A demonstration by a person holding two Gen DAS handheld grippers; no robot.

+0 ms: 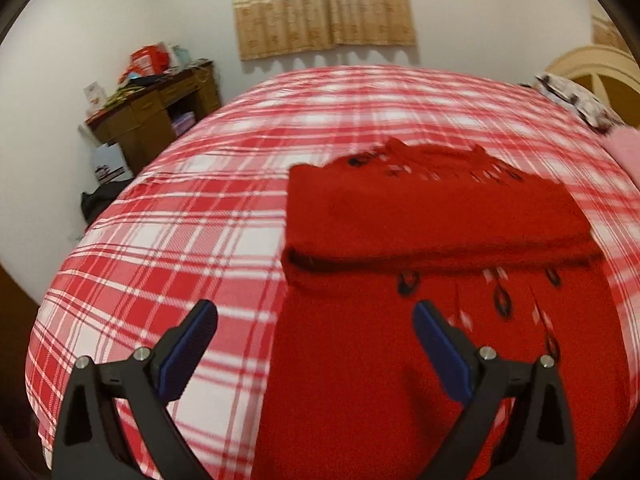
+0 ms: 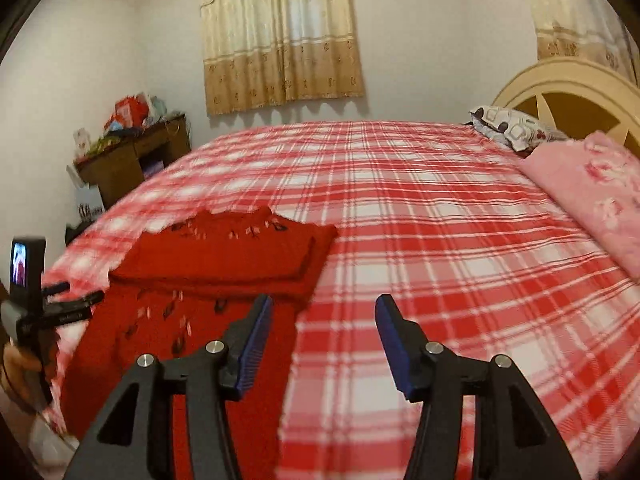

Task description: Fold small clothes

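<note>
A red knitted garment point(image 1: 420, 216) with small dark and white decorations lies on the red-and-white plaid bed cover point(image 1: 180, 240). Its far part is folded over into a thick layer; the near part lies flat. It also shows in the right wrist view point(image 2: 224, 256). My left gripper point(image 1: 316, 320) is open and empty, held over the garment's near left edge. My right gripper point(image 2: 324, 316) is open and empty, over the garment's near right edge and the bed cover. The left gripper's body with its small screen point(image 2: 24, 276) shows at the far left of the right wrist view.
A pink blanket point(image 2: 592, 196) and a patterned pillow point(image 2: 512, 128) lie at the bed's head by a cream headboard point(image 2: 568, 92). A brown desk point(image 1: 156, 108) with clutter stands by the wall left of the bed. A curtain point(image 2: 280, 36) hangs on the far wall.
</note>
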